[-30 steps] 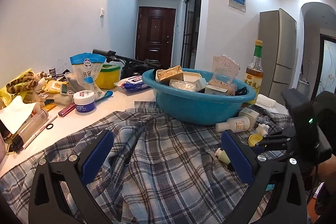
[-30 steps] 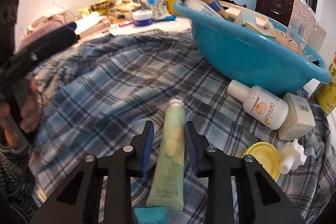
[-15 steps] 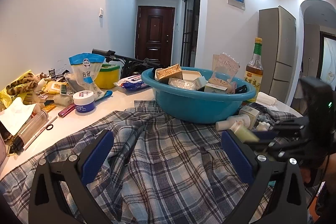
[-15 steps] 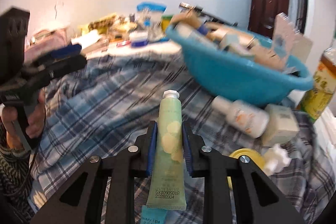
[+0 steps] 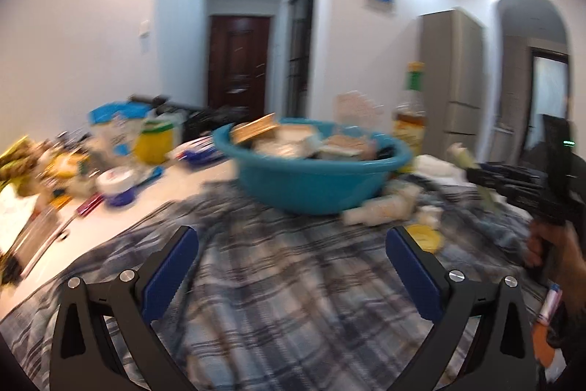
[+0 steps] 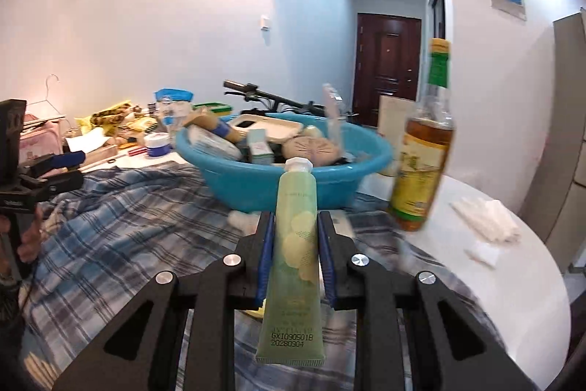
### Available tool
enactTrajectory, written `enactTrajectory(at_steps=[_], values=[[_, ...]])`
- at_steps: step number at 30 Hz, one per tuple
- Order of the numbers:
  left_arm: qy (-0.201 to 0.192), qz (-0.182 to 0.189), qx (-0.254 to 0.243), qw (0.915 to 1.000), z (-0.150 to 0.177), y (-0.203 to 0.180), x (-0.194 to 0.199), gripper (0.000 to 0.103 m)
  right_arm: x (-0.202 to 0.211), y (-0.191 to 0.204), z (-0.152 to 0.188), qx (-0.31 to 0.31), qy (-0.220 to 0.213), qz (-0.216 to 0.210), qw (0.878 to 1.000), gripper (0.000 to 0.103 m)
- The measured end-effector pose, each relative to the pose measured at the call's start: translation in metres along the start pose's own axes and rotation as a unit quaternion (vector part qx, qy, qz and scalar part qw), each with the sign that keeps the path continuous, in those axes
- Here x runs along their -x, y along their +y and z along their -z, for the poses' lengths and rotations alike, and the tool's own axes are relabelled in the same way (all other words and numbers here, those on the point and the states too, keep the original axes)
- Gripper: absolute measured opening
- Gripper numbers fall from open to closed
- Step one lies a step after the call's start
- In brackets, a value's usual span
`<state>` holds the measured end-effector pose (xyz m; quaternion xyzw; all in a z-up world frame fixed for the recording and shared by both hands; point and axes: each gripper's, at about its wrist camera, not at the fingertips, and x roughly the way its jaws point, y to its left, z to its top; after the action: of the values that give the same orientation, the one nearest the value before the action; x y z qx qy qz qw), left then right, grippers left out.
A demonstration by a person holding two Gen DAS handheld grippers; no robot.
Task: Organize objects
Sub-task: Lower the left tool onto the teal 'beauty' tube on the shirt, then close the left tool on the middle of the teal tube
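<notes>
Right wrist: tongs point(image 6: 295, 226) clamp green tube point(image 6: 295, 266).

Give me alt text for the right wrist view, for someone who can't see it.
The right gripper holds a pale green tube lengthwise between its jaws, white cap forward, pointing at a blue basin full of small items. The basin sits on a plaid cloth; a green-capped bottle stands to its right.

The whole left wrist view is blurred, so the things in the basin point(image 5: 315, 178) and the clutter point(image 5: 73, 167) by the wall cannot be named. In the right wrist view the tube point(image 6: 295, 244) hides part of the basin wall, and the bottle point(image 6: 425, 149) label is unreadable.
</notes>
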<state>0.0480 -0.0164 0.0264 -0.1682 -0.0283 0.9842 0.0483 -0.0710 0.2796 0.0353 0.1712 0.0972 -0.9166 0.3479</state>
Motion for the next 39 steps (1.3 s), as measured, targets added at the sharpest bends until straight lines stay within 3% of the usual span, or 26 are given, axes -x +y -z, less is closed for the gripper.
enactTrajectory(at_steps=[2,5,7,9,13,17,21,23,25,32,34,39], values=[[-0.005,0.039,-0.005,0.9992,-0.004,-0.015,0.005,0.103,0.002,-0.011,0.005,-0.012,-0.001,0.001,1.0,0.022],[0.041,0.125,-0.017,0.9911,-0.01,-0.044,-0.004,0.103,0.001,-0.022,0.011,-0.029,0.0,0.003,1.0,0.022],[0.073,0.159,-0.048,0.9834,-0.009,-0.07,-0.013,0.103,0.007,-0.025,0.014,-0.032,-0.018,0.001,0.999,0.022],[0.106,0.171,-0.088,0.9755,-0.002,-0.098,-0.022,0.103,0.007,-0.027,0.015,-0.037,-0.015,-0.004,0.999,0.022],[0.166,0.176,-0.129,0.9616,0.012,-0.132,-0.041,0.103,0.008,-0.026,0.014,-0.039,-0.019,-0.009,0.999,0.022],[0.212,0.192,-0.1,0.953,0.02,-0.138,-0.059,0.103,0.015,-0.024,0.014,-0.035,-0.037,-0.003,0.999,0.022],[0.224,0.202,-0.093,0.949,0.028,-0.141,-0.063,0.103,0.017,-0.026,0.014,-0.042,-0.039,-0.007,0.998,0.022],[0.236,0.206,-0.106,0.9437,0.034,-0.149,-0.064,0.092,0.017,-0.027,0.014,-0.043,-0.039,-0.008,0.998,0.022],[0.25,0.205,-0.114,0.9394,0.038,-0.153,-0.07,0.087,0.017,-0.026,0.014,-0.042,-0.039,-0.008,0.998,0.022],[0.271,0.198,-0.111,0.9354,0.046,-0.153,-0.08,0.086,0.017,-0.027,0.015,-0.043,-0.042,-0.008,0.998,0.022],[0.277,0.199,-0.114,0.933,0.049,-0.155,-0.081,0.076,0.017,-0.026,0.015,-0.042,-0.041,-0.007,0.998,0.022],[0.277,0.192,-0.126,0.933,0.049,-0.156,-0.08,0.074,0.017,-0.027,0.015,-0.043,-0.041,-0.007,0.998,0.022]])
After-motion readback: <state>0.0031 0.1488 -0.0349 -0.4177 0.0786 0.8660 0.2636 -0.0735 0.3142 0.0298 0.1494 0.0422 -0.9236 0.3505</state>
